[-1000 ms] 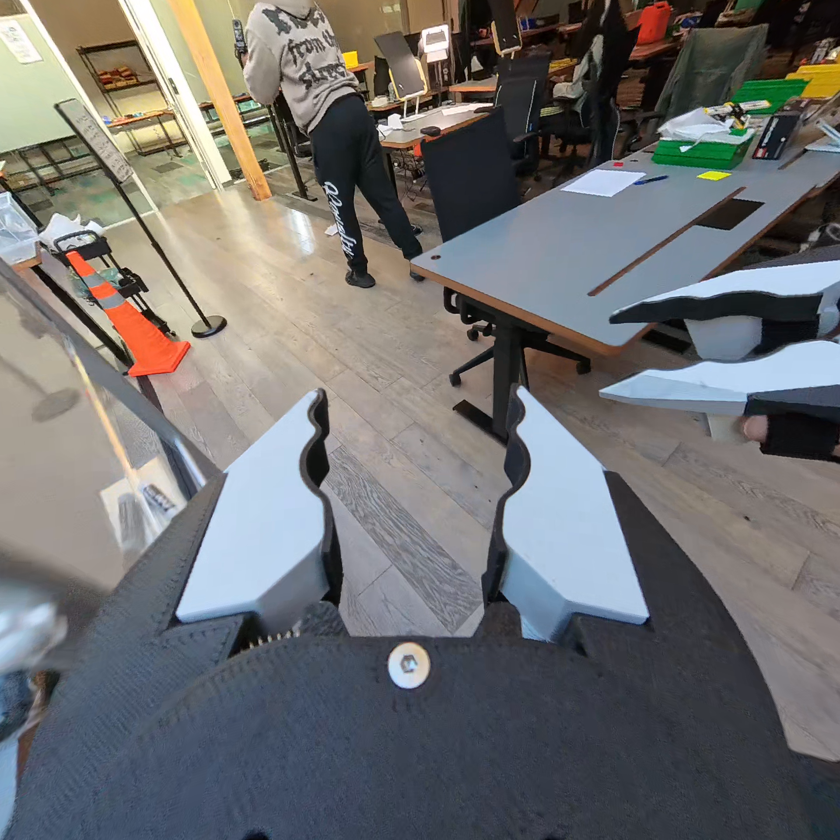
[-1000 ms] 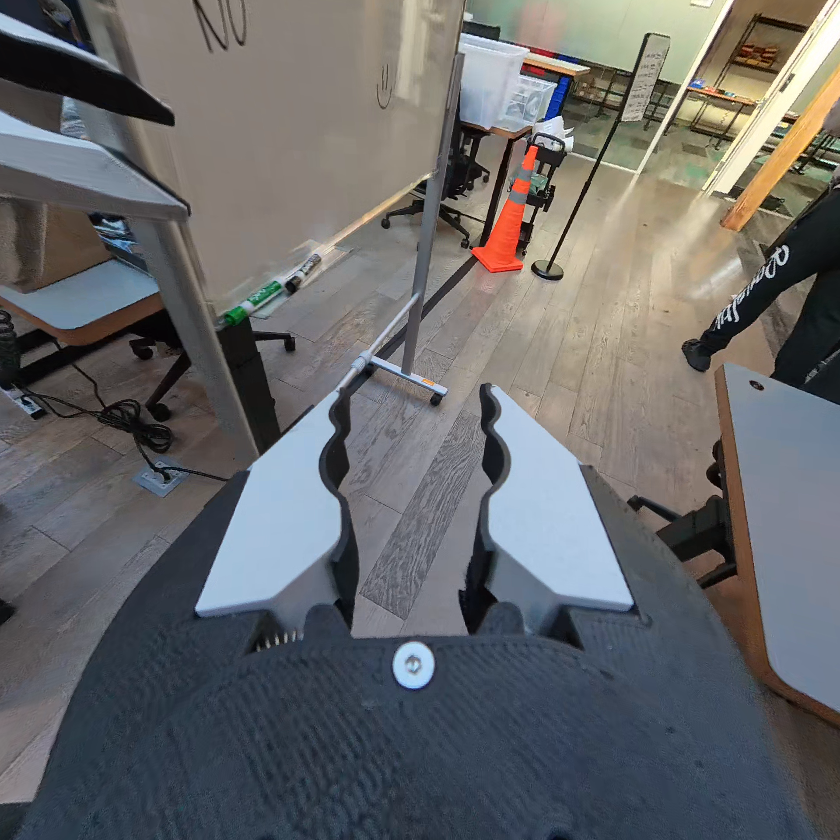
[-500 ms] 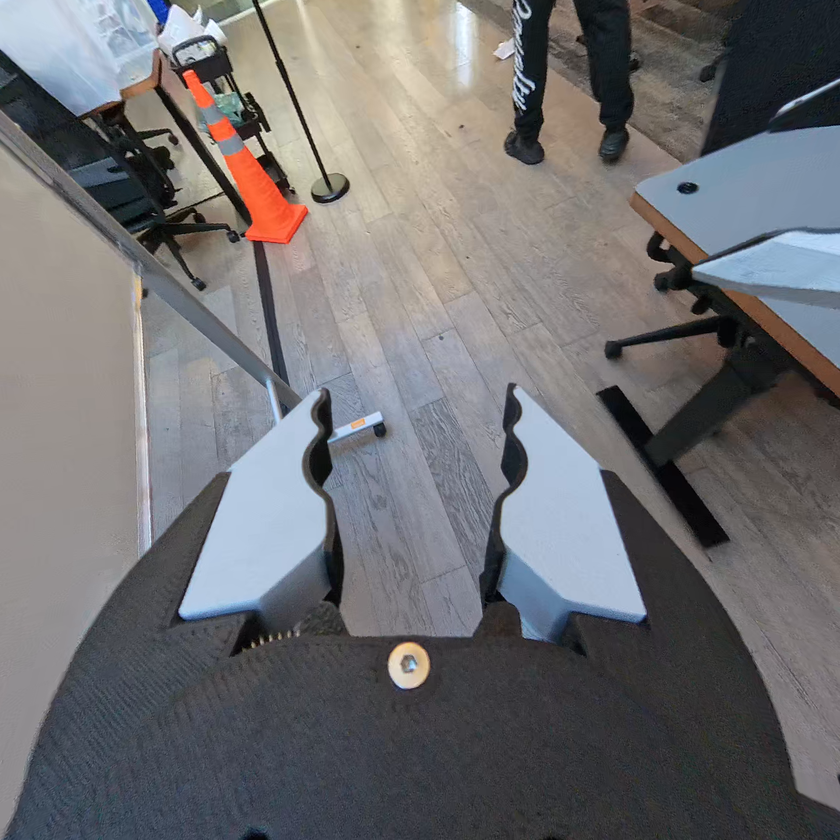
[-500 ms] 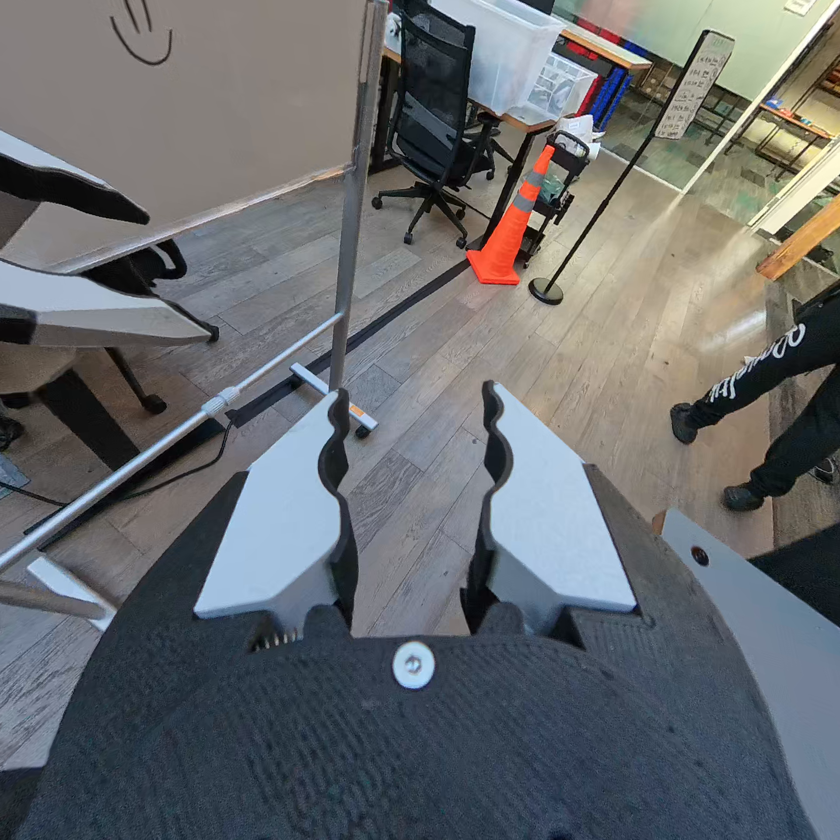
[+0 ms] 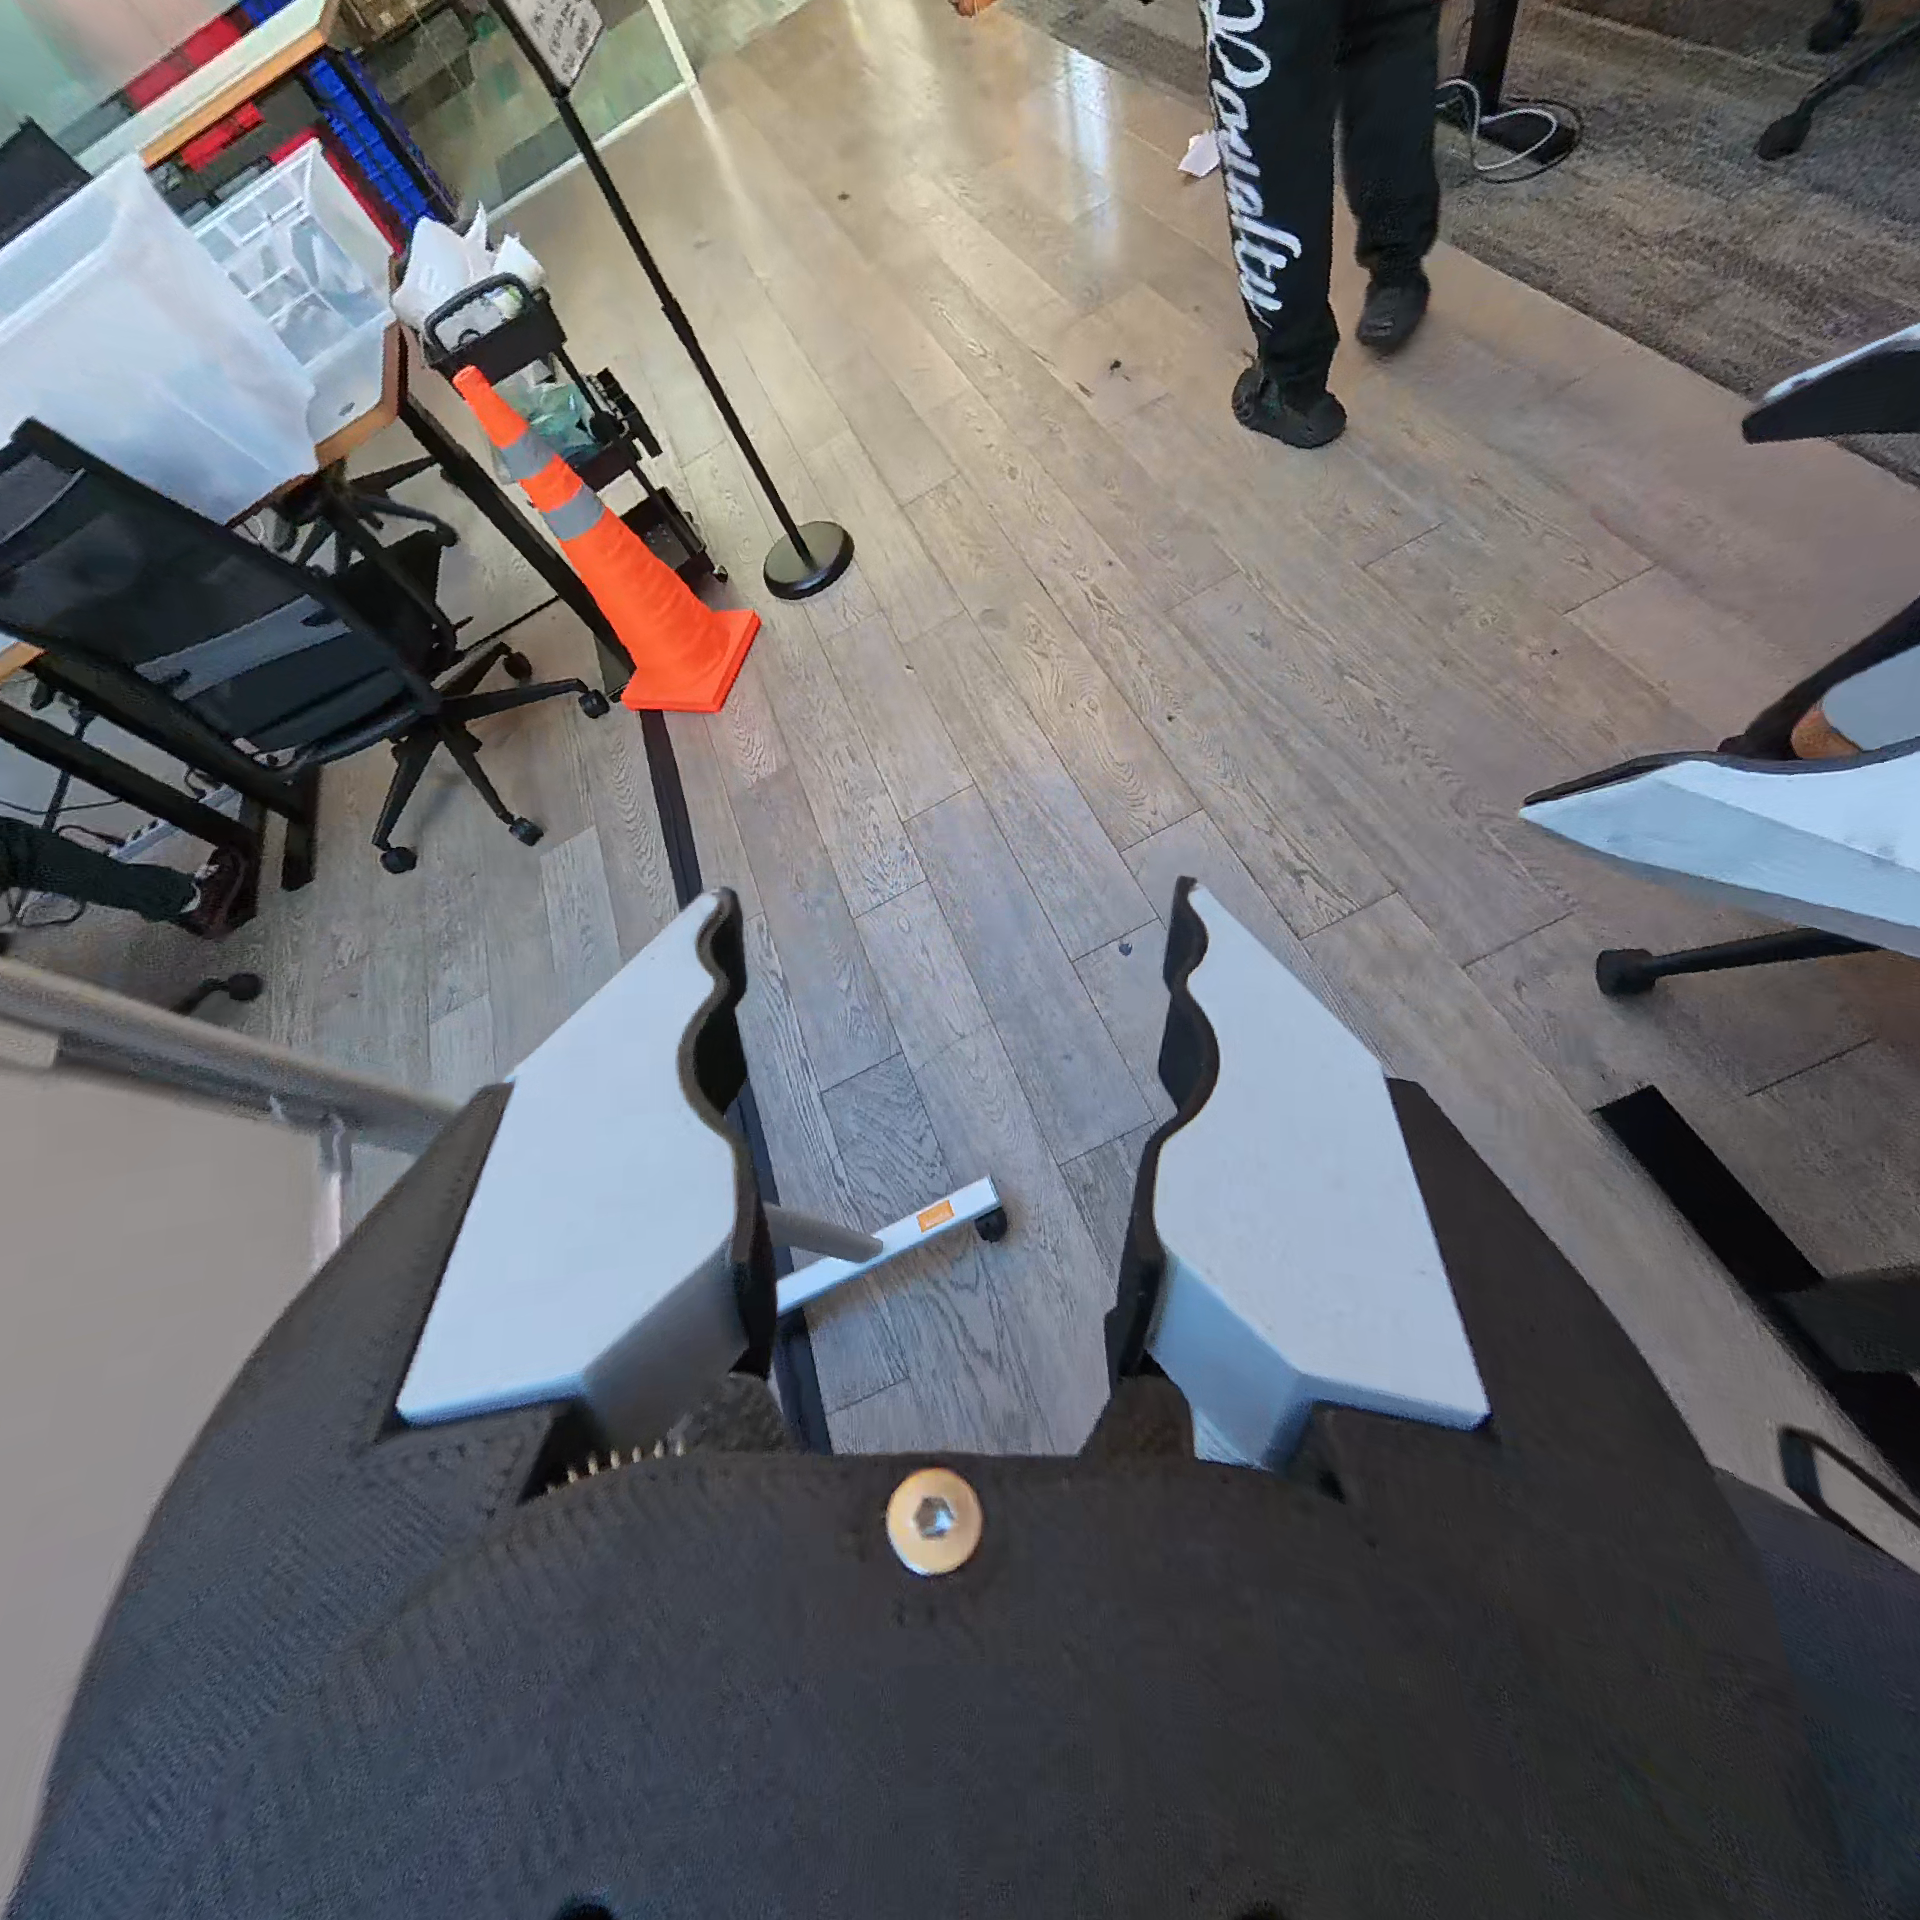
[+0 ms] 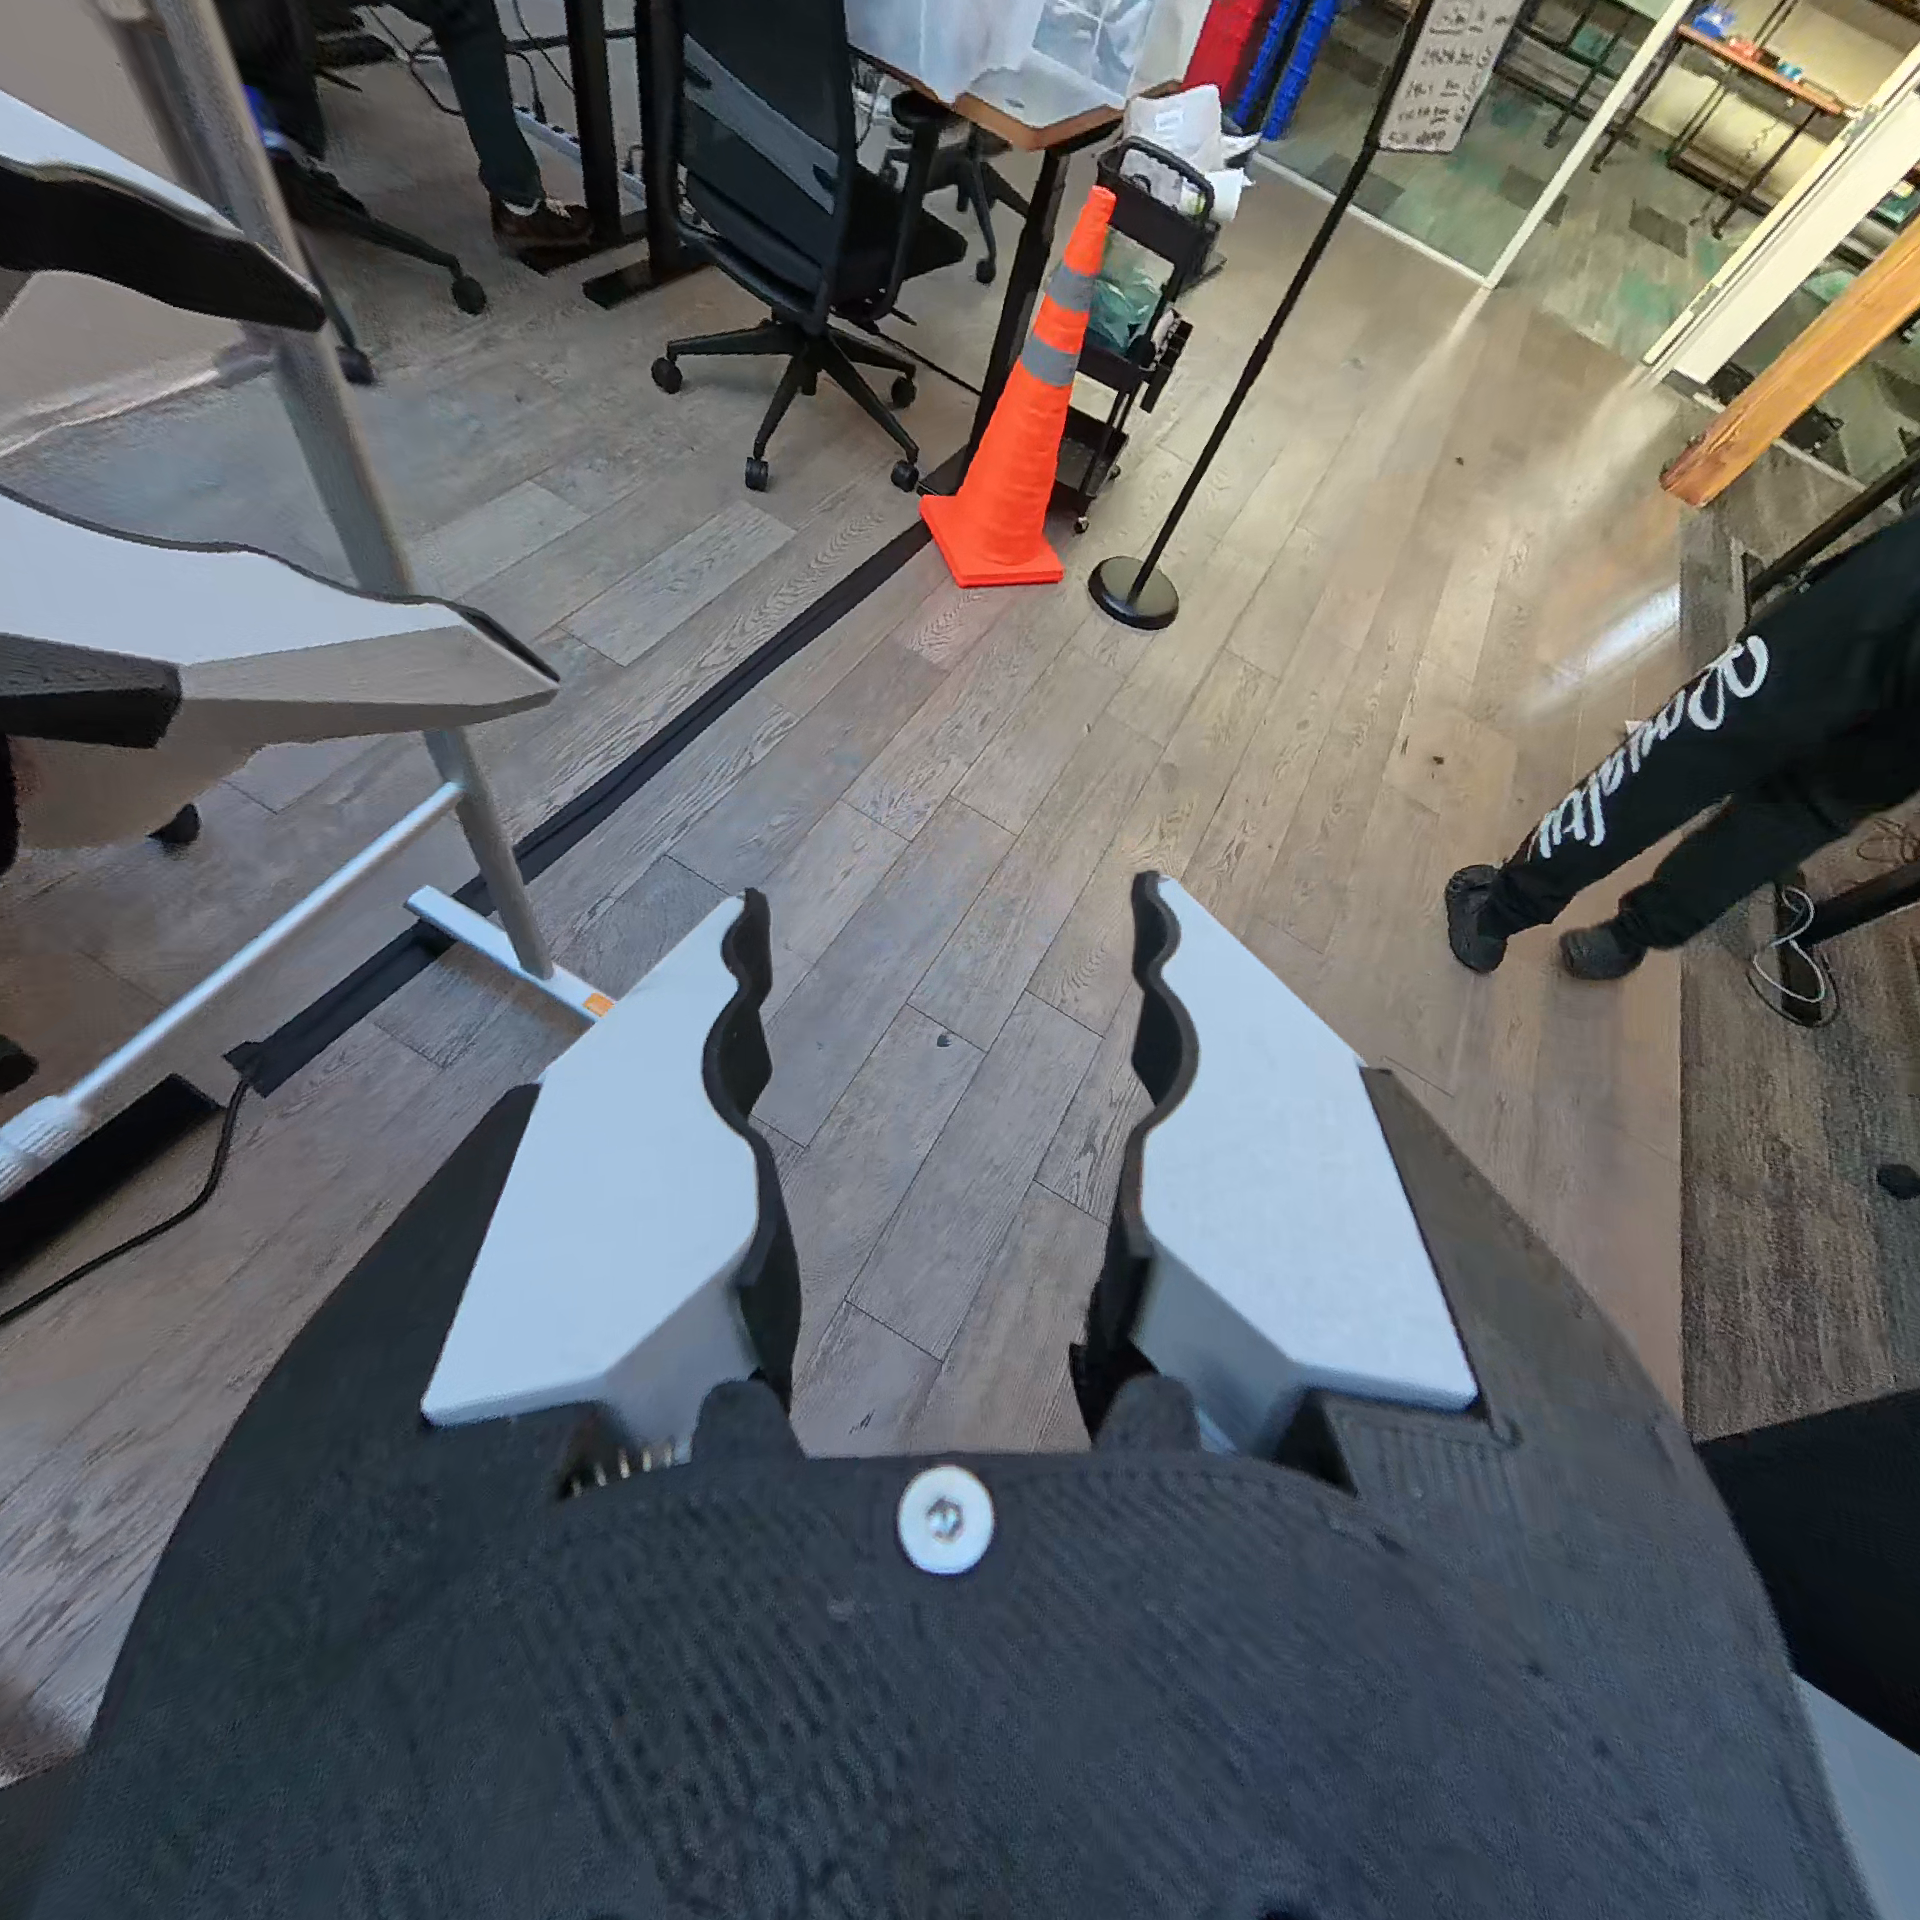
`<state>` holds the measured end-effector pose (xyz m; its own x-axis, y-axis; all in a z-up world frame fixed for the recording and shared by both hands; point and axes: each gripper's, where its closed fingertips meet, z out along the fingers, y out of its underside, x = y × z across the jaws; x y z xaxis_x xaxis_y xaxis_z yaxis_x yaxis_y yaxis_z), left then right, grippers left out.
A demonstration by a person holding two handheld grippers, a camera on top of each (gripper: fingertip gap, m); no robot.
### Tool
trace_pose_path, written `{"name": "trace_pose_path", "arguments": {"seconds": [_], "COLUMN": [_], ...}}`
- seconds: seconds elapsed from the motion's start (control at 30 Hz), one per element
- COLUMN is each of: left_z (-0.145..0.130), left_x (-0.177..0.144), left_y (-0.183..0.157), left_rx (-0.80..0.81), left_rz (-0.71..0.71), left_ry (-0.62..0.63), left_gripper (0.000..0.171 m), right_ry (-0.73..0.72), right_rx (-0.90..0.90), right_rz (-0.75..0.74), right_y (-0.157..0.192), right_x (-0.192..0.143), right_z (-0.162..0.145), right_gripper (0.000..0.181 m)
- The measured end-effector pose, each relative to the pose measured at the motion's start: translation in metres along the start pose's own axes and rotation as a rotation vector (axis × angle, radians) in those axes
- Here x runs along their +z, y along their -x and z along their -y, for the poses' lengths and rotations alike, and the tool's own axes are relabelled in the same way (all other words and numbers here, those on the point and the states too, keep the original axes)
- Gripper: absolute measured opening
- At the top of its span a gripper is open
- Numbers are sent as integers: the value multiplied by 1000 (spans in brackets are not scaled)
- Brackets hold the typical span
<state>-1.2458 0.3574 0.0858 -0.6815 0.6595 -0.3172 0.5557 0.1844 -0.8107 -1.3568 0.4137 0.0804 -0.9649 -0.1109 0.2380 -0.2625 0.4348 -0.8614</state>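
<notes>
Above grey wood-plank floor (image 5: 1039,727) by an orange cone (image 5: 634,582), left tongs (image 5: 951,914) and right tongs (image 6: 945,894) gape empty.

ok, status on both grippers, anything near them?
Left gripper open, empty, above wood floor. Right gripper open, empty. Whiteboard stand foot under left; orange traffic cone and a walking person ahead.

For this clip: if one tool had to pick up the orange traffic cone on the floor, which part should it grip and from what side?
Probably the narrow upper part of the orange cone, above its grey reflective band, approached from the open wood floor side. It stands upright and tapers toward the tip, so the open right tool likely spans only that part. A black cart and desk crowd its far side.
</notes>
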Motion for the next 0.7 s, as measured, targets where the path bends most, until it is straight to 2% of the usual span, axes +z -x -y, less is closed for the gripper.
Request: {"name": "trace_pose_path", "arguments": {"seconds": [0.07, 0.17, 0.23, 0.37, 0.47, 0.57, 0.63, 0.7], "left_z": [20, 52, 74, 107, 123, 138, 140, 132], "left_x": [37, 90, 125, 185, 214, 229, 233, 227], "left_y": [-11, -42, -72, -147, -220, -302, -361, -419], "left_rx": [11, 14, 43, 185, 307, 446, 551, 652], "left_rz": [-36, -122, -204, -372, -553, -759, -905, -1064], "left_ry": [-2, -28, -46, -46, -12, -56, -78, -82], "left_gripper": [81, 81, 81, 83, 88, 88, 91, 94], "right_ry": [22, 73, 107, 202, 269, 357, 458, 556], "right_rx": [28, 78, 131, 310, 432, 534, 618, 724], "right_rz": [-23, -82, -152, -317, -476, -684, -854, -973], "right_y": [-38, -102, -151, -241, -296, -340, -356, -352], "right_x": [26, 51, 61, 55, 32, -6, -44, -82], "right_z": [-10, -40, -65, -132, -187, -251, -300, -348], "right_gripper": [70, 74, 79, 85, 86, 93, 95, 97]}}
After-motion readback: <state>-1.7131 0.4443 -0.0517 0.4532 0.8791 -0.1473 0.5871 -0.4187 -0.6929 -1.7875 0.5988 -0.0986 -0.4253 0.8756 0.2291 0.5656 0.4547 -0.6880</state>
